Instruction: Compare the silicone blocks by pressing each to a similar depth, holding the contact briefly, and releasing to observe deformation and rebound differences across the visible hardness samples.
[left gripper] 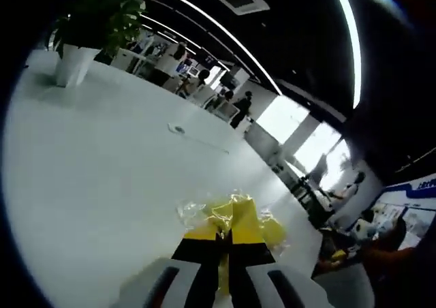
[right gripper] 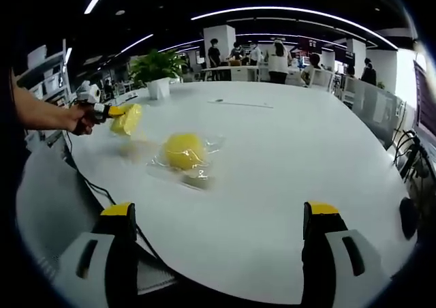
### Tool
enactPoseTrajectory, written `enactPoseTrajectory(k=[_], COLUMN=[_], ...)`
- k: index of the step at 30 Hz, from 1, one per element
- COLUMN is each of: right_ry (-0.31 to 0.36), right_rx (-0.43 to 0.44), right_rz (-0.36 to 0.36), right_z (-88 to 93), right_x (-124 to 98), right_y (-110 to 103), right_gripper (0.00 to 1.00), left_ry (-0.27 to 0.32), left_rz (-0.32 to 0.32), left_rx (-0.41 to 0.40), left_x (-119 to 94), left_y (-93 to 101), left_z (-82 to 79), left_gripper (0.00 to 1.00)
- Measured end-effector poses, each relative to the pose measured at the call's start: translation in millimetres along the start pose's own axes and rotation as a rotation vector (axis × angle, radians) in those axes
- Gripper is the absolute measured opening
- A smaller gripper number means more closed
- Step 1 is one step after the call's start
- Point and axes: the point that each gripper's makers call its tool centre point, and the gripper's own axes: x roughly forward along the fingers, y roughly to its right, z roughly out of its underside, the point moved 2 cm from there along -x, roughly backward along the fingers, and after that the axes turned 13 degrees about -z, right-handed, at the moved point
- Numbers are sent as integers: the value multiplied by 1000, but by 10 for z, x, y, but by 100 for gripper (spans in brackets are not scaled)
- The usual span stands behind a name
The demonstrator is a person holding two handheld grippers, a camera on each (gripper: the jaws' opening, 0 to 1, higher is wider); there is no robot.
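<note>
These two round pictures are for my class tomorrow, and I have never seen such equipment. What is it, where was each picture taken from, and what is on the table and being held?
A person holds a hand-held gripper in each hand, and each carries a camera looking along its jaws. In the left gripper view, the left gripper is shut on a yellow block in clear wrapping. In the right gripper view, the right gripper is open and empty. It faces a white table with a second wrapped yellow block lying on it. The left gripper shows at the far left, lifting its block.

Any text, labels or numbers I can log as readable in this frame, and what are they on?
None can be read.
Blue and white sign at the right edge of the left gripper view: carries characters, too blurred and small to read.
Bagged yellow blocks: no legible hardness label.
White table: no markings legible.
</note>
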Motion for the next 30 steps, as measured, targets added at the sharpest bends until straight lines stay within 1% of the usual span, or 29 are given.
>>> enactPoseTrajectory(k=[3, 5, 6, 7, 8, 9, 11, 13, 15, 16, 19, 21, 22, 24, 27, 28, 30], right_ry=[5, 15, 31, 61, 86, 92, 140, 162, 174, 188, 196, 182, 185, 178, 193, 196, 207], right_rx=[-10, -14, 2, 21, 21, 18, 0, 2, -27, -46, -55, -59, -72, -71, -102, -110, -119], right_rz=[-10, -20, -29, -40, -51, -52, -76, -93, -117, -131, -177, -244, -271, -316, -348, -374, -401], right_z=[-70, -135, -188, -263, -370, -426, -642, -774, -941, -1042, -1211, -1309, -1385, -1469, -1666, -1742, -1849], right_x=[1, 8, 14, 19, 9, 2, 4, 6, 26, 40, 84, 131, 152, 182, 224, 238, 251], right_y=[-23, -34, -48, -69, -85, -91, -155, -189, -253, -294, -393, -529, -594, -692, -801, -859, -924], right_gripper=[96, 96, 96, 96, 96, 96, 96, 96, 96, 96, 96, 96, 96, 96, 96, 96, 96], left_ry=[30, 43, 59, 69, 76, 90, 114, 134, 152, 156, 191, 215, 225, 251, 283, 289, 308], left_rz=[17, 35, 53, 69, 79, 94, 110, 121, 130, 131, 138, 145, 158, 175, 194, 199, 221], left_rx=[-2, -3, 18, 27, 30, 44, 76, 99, 116, 122, 159, 179, 186, 201, 229, 233, 243], left_x=[-29, -65, -99, -126, -155, -197, -265, -322, -367, -376, -444, -494, -517, -571, -632, -648, -692], left_y=[40, 107, 177, 232, 280, 349, 441, 503, 542, 551, 615, 682, 725, 831, 975, 1010, 1116], left_z=[-73, -130, -177, -205, -232, -274, -347, -416, -480, -494, -597, -667, -698, -775, -868, -891, -950], left_gripper=[1, 1, 1, 1, 1, 1, 1, 1, 1, 1, 1, 1, 1, 1, 1, 1, 1])
